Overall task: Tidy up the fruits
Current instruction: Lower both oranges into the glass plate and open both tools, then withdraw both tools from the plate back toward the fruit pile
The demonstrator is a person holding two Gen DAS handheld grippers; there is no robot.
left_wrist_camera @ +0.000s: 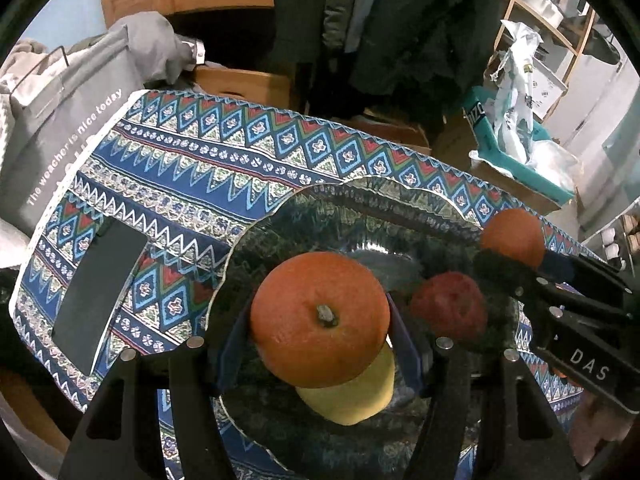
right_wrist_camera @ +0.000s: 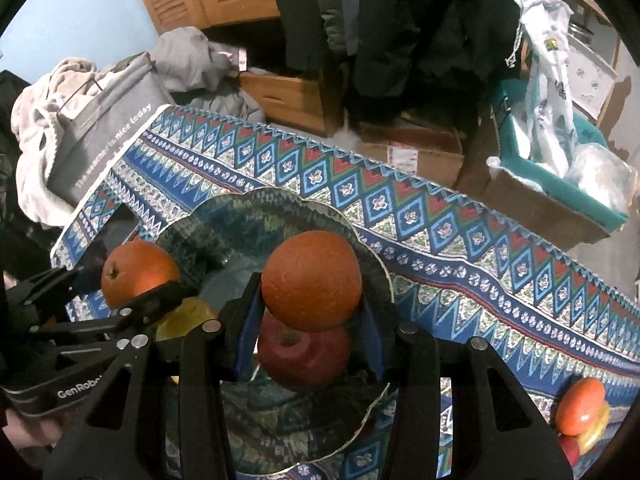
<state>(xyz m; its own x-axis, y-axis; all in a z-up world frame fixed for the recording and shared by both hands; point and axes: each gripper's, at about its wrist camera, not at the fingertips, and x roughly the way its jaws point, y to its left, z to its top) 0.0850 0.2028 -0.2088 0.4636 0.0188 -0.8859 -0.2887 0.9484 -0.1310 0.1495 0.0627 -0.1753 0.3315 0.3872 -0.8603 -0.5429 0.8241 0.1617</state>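
Both grippers are gripping oranges over the plate; only the right view is showing fruit — far right.

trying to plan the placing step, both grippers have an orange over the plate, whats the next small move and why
Probably lower the left hand-held gripper toward a bare part of the glass plate and release there. Its orange hangs right above the yellow fruit, so shift it aside first. The right hand-held gripper holds its orange over the red apple.

Black phone flat on patterned tablecloth
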